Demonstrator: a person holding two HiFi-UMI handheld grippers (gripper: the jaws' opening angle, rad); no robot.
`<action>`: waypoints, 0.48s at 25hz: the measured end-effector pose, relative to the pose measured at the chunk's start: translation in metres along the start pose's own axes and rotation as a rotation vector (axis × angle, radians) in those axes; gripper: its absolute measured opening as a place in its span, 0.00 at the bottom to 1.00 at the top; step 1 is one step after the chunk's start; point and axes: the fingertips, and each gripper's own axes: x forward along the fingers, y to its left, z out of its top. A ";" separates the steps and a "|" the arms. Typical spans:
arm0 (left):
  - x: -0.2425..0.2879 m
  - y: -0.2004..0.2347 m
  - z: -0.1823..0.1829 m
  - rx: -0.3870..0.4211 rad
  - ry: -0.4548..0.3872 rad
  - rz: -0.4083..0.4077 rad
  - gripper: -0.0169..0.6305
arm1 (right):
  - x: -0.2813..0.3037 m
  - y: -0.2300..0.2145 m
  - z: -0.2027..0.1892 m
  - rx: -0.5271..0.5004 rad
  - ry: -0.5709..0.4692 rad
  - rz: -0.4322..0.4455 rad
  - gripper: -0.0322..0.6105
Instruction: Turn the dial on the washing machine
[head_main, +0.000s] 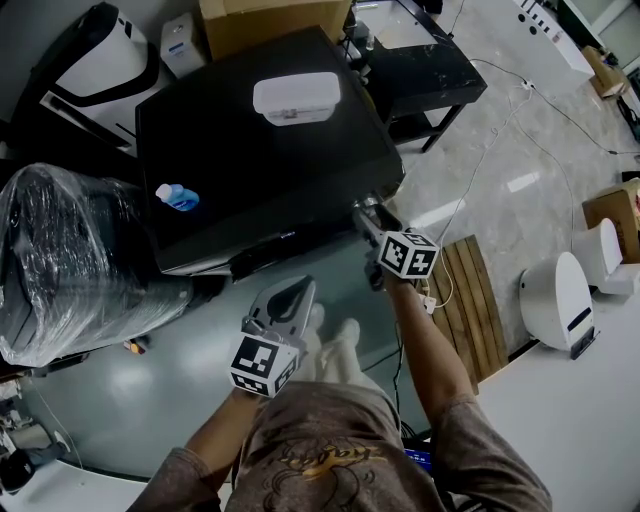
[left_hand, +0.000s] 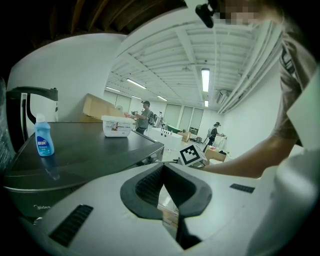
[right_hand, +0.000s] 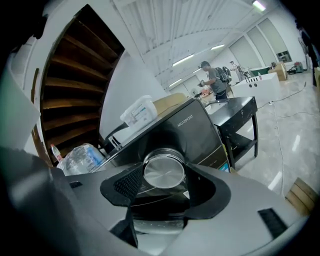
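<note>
The black washing machine (head_main: 260, 160) fills the upper middle of the head view. Its round silver dial (right_hand: 164, 170) sits on the front panel at the right corner. My right gripper (head_main: 366, 214) reaches to that corner, and in the right gripper view (right_hand: 161, 181) its two dark pads press on the dial's left and right sides, shut on it. My left gripper (head_main: 300, 291) hangs lower, in front of the machine and away from it. Its jaws (left_hand: 164, 167) meet at the tips with nothing between them.
A blue bottle (head_main: 180, 197) and a white lidded box (head_main: 296, 98) stand on the machine's lid. A plastic-wrapped bundle (head_main: 70, 260) lies at the left, a black table (head_main: 425, 75) behind, and a wooden pallet (head_main: 478, 300) and a white device (head_main: 560, 300) at the right. People stand far off.
</note>
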 end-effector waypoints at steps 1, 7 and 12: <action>0.000 0.000 0.000 0.000 0.000 -0.001 0.03 | 0.000 0.000 0.000 0.013 -0.001 0.002 0.45; 0.001 0.000 -0.002 -0.001 0.006 -0.007 0.03 | 0.000 -0.003 -0.001 0.136 -0.027 0.025 0.45; 0.002 0.002 -0.003 -0.005 0.010 -0.008 0.03 | -0.002 -0.001 0.005 0.225 -0.065 0.048 0.45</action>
